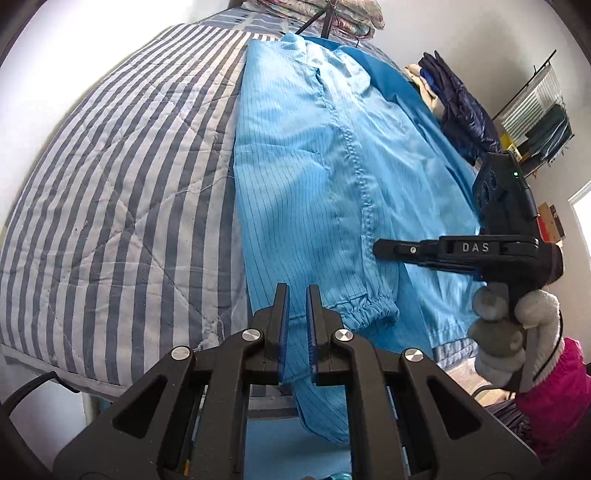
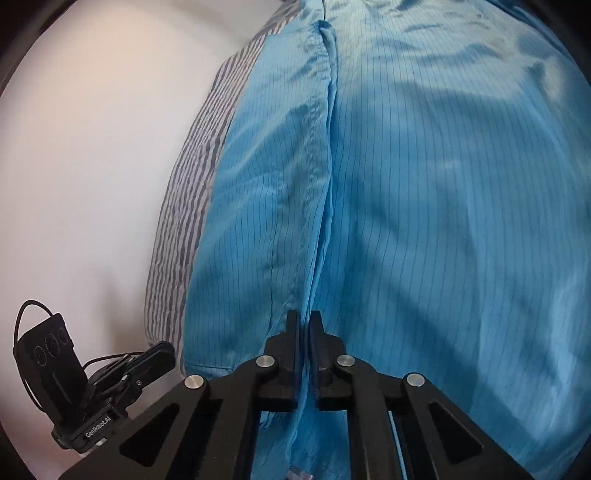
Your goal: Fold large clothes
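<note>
A large light-blue pinstriped garment [image 1: 314,166] lies lengthwise on a striped quilt [image 1: 122,192], with an elastic cuff [image 1: 369,310] near the bed's front edge. My left gripper [image 1: 297,291] is shut on the garment's lower edge, which hangs down between its fingers. My right gripper [image 2: 305,318] is shut on a fold of the same garment [image 2: 424,206]; it also shows in the left wrist view [image 1: 380,251], lying sideways over the cloth. The left gripper shows at the lower left of the right wrist view [image 2: 162,350].
Dark navy clothes [image 1: 458,107] and other garments are piled at the bed's far right. Folded bedding [image 1: 332,11] lies at the head. A rack with hanging items [image 1: 535,110] stands by the right wall. A white wall [image 2: 92,166] runs along the bed.
</note>
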{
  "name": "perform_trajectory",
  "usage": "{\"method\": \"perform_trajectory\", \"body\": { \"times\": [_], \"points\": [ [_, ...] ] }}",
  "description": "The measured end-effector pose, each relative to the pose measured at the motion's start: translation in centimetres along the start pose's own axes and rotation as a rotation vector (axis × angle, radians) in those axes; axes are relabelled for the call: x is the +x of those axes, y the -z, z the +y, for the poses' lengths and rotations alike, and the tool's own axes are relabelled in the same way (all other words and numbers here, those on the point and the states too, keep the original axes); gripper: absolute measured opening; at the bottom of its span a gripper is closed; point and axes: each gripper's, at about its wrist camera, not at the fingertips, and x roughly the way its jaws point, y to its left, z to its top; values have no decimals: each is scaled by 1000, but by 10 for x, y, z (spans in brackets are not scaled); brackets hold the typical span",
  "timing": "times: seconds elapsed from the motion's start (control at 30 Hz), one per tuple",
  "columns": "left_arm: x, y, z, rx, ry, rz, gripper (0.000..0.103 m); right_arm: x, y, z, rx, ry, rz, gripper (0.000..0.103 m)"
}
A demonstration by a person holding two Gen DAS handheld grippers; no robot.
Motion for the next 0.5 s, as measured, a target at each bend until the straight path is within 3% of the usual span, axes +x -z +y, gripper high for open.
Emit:
{"method": "perform_trajectory", "body": {
  "times": [0.07,0.3,0.43,0.5],
  "points": [
    [9,-2,3,3,-25,9,6,8,7,1,26,-32,9,0],
    [40,2,17,16,-99,73,6,18,18,5,-5,-8,16,1],
    [38,1,14,34,-107,71,6,4,19,15,-90,33,1,12],
    [30,0,11,32,-101,53,6,-15,27,25,-163,65,-36,31]
  ]
}}
